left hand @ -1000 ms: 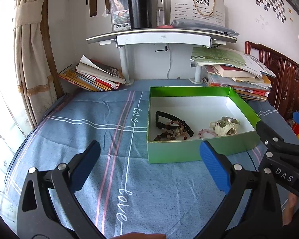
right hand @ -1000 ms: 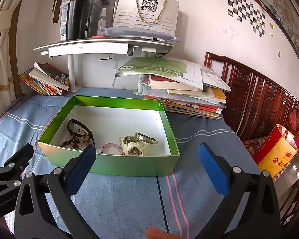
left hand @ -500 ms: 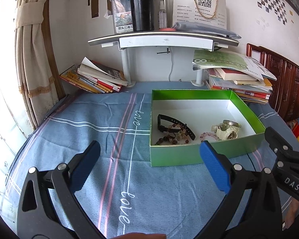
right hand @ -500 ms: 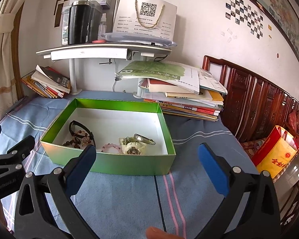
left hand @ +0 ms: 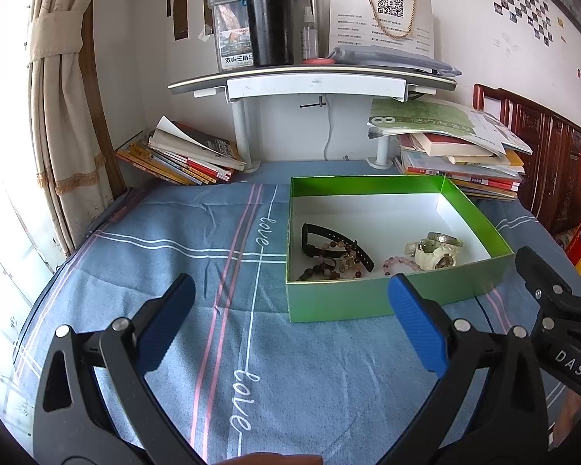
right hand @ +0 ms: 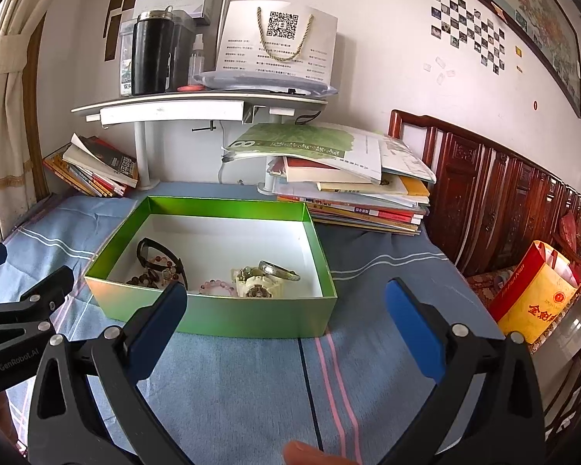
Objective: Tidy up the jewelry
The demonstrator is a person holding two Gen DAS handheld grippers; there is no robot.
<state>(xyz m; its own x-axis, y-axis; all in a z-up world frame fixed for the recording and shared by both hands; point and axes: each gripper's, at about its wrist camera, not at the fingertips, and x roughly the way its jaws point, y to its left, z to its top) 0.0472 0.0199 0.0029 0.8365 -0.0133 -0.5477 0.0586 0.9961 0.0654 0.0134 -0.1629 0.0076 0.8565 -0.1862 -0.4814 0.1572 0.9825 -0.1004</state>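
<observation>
- A blue striped cloth (left hand: 197, 240) covers the surface; the word "love" is stitched along a white line.
- A green box (left hand: 368, 302) with a white floor sits on the cloth, open at the top.
- Inside, near the front wall: a black strap (left hand: 331, 242) tangled with dark beaded bracelets (left hand: 329, 269) on the left, a pink bead bracelet (left hand: 399, 263) in the middle, and a cream watch (left hand: 432, 254) on the right.
- Behind the box: a white shelf (left hand: 313, 83) carrying a black flask (left hand: 269, 21), and two book stacks (right hand: 352, 193).
- The left gripper (left hand: 290, 321) hovers over bare cloth in front of the box, jaws spread wide, holding nothing.
- The right gripper (right hand: 286, 323) hovers just in front of the box's front wall, jaws equally wide, empty.
</observation>
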